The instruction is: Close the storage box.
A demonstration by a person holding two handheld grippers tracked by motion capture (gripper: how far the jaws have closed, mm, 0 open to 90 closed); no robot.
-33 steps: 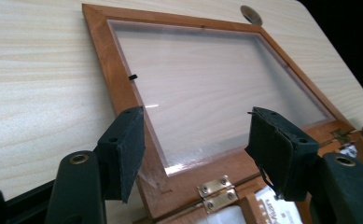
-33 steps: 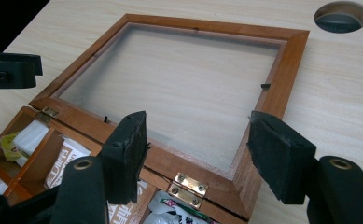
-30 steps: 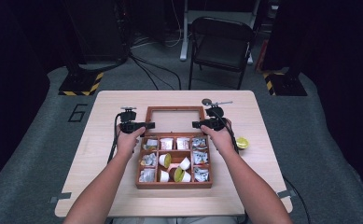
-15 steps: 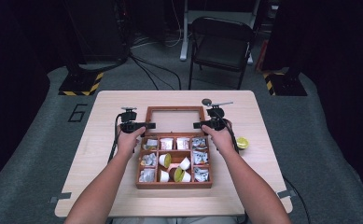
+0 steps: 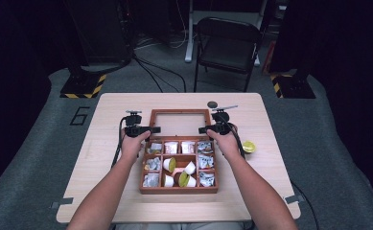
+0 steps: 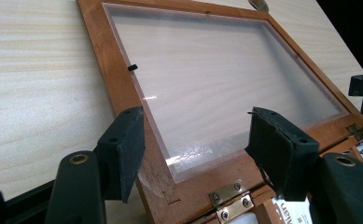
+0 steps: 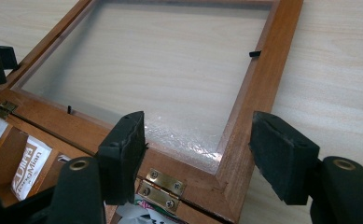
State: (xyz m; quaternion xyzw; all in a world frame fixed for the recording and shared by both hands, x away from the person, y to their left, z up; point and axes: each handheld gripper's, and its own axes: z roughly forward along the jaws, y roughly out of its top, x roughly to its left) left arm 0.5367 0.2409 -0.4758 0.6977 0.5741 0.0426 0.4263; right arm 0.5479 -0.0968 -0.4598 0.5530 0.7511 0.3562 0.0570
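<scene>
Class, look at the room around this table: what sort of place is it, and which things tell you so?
Probably a recording studio or lab, not a home: black curtains around a grey carpet, a hazard-striped stand base with cables on the floor, and a folding chair behind the table.

lime half (image 5: 248,146) on table (image 5: 289,172), chair (image 5: 227,45) behind.

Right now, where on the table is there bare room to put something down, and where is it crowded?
The table is bare left of the wooden box, and along its far edge beyond the open lid. Right of the box there is room too, apart from the lime half. It is crowded at the lid's hinge corners, where the left gripper and right gripper sit.
</scene>
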